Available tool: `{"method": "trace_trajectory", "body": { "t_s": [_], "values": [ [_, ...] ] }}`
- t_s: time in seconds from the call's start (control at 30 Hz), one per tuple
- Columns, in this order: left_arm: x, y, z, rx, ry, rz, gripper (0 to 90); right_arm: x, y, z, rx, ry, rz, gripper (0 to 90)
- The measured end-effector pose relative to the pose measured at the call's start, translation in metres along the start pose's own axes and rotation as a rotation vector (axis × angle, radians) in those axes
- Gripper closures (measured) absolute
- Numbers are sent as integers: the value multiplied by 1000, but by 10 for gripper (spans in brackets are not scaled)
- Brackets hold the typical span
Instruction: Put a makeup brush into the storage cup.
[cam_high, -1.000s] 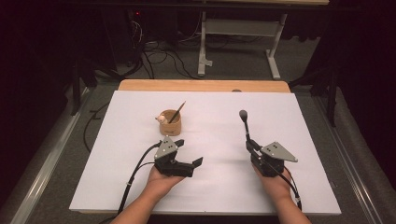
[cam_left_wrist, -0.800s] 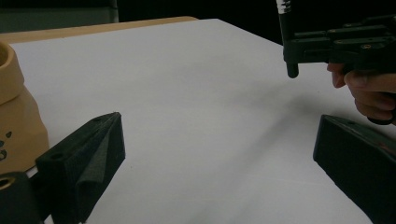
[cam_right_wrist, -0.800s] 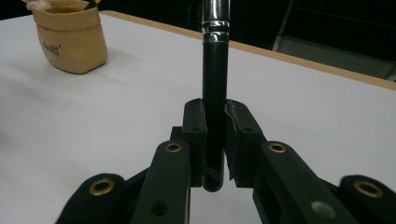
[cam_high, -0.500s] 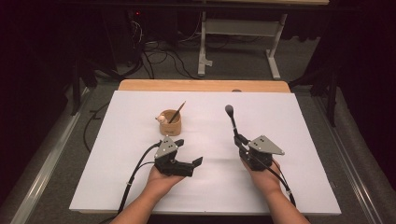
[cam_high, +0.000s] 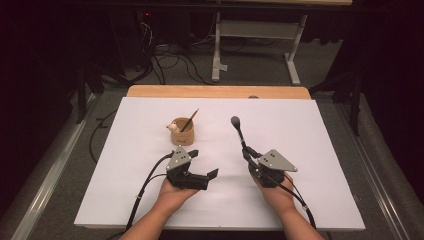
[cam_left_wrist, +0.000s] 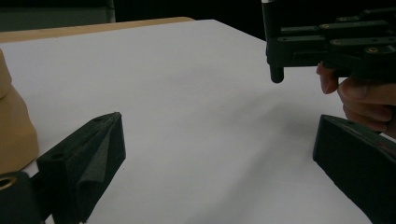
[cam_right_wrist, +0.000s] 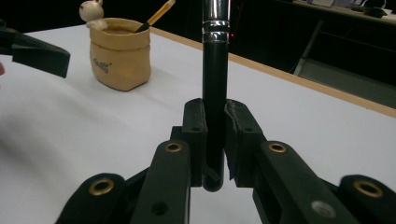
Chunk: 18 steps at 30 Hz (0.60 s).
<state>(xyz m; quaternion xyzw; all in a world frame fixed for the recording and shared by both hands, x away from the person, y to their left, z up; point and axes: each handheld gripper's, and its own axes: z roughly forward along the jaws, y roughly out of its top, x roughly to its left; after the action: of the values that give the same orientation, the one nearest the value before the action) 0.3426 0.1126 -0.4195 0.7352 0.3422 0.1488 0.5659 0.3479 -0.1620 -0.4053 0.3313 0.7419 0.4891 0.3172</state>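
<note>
High view shows the right tongs (cam_high: 248, 156) clamped on the handle of a black brush (cam_high: 239, 131), which has shifted left across the white table (cam_high: 320, 150) since a second ago, closer to the tan cup (cam_high: 182, 133). Brush head points up and away, tilted toward the cup, well apart from it. Left tongs (cam_high: 204, 164) hold their place just in front of the cup, jaws wide with nothing between them.
</note>
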Motion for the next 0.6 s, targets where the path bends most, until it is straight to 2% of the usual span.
{"method": "trace_trajectory", "body": {
  "t_s": [0.27, 0.6],
  "values": [
    [-3, 2, 0, -14, -7, 0, 38, 8, -3, -1, 3, 22, 4, 816],
    [-9, 5, 0, -24, -27, 5, 49, 14, -7, 0, 3, 52, -25, 815]
  ]
}}
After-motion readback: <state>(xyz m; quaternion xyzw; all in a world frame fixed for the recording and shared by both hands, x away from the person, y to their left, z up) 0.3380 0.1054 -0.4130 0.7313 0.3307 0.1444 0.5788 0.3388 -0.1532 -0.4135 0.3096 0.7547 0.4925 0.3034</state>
